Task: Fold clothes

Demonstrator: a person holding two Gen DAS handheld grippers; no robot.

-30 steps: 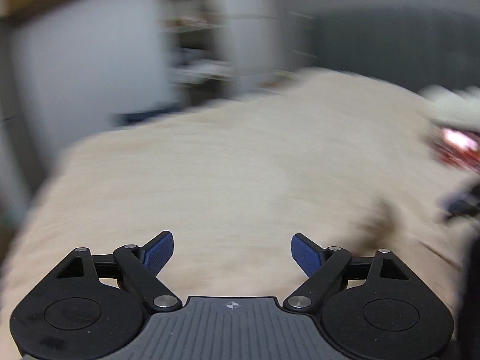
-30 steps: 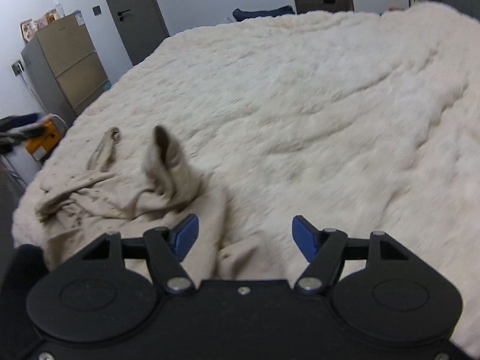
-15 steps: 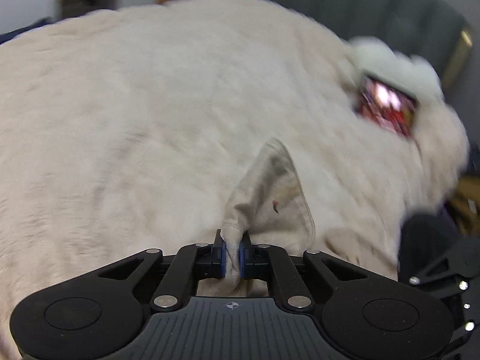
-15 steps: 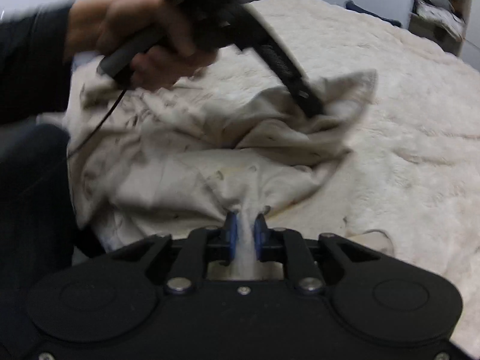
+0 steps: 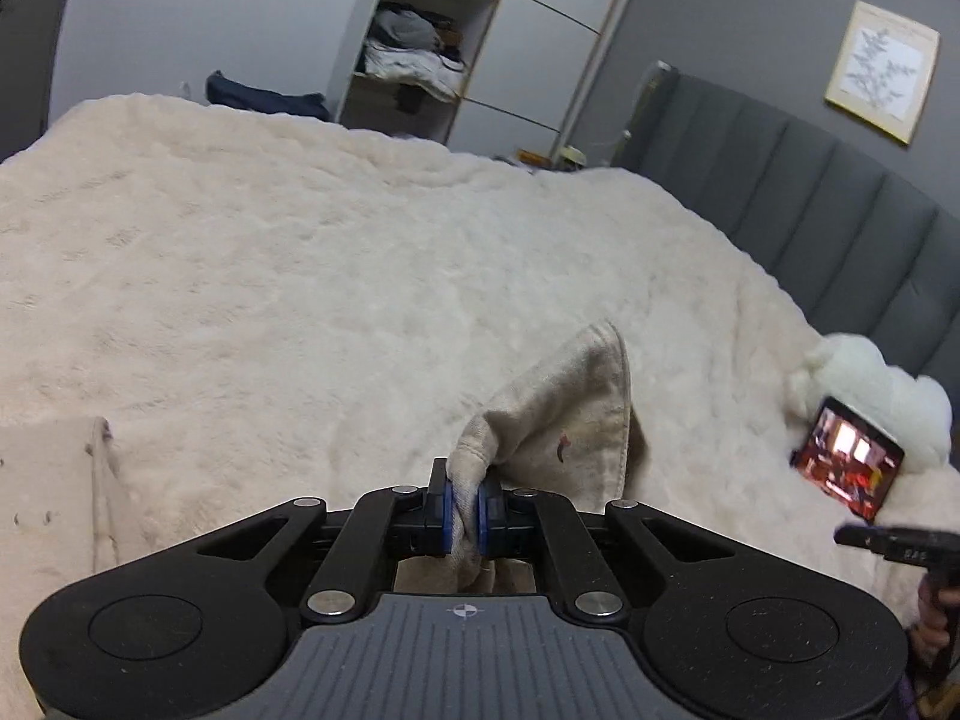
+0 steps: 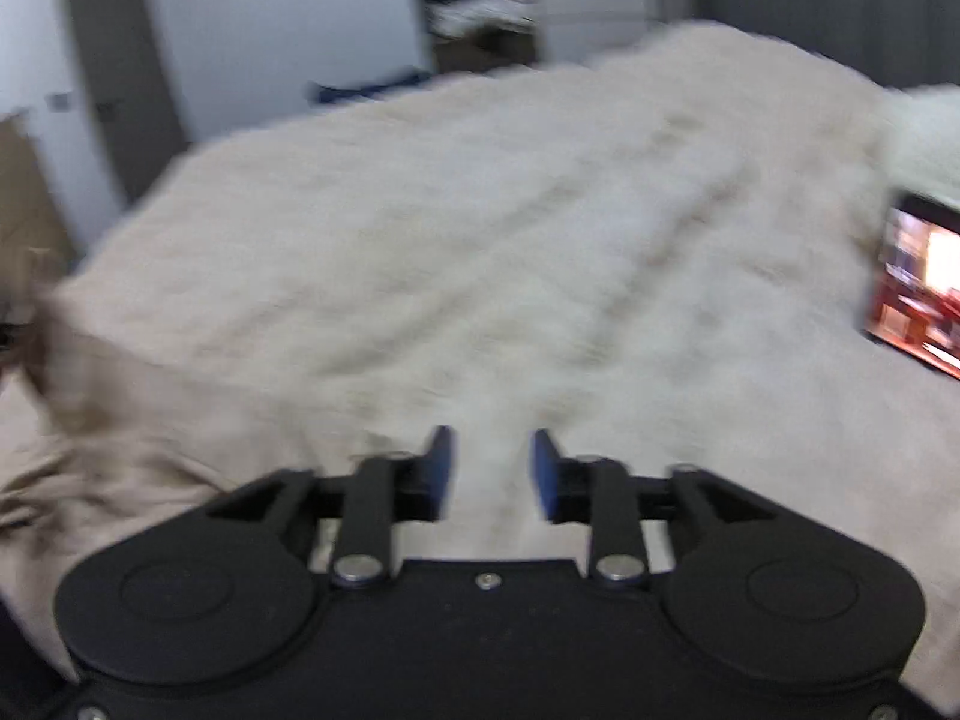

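Pinching a bunched corner of the beige garment (image 5: 576, 414), my left gripper (image 5: 463, 513) has its blue fingers (image 5: 443, 510) closed tight on the cloth; the hemmed edge stands up in a peak just beyond them, with a small dark red mark on the fabric, too small to read. My right gripper (image 6: 491, 474) is opening, fingers (image 6: 441, 468) apart, only pale blurred surface showing between them and no pad pressing on anything. That view is smeared by motion. The rest of the garment lies rumpled at the near left of the right view (image 6: 108, 450), on the fluffy cream bedspread (image 5: 300, 276). No readable writing anywhere; the framed print (image 5: 882, 69) on the far wall shows a plant sprig only. A lit tablet (image 5: 849, 459) leans against a white plush pillow (image 5: 870, 384) near the right bed edge. Bedspread ahead lies broad and bare up to the grey headboard (image 5: 810, 204) and shelf unit (image 5: 432, 42).
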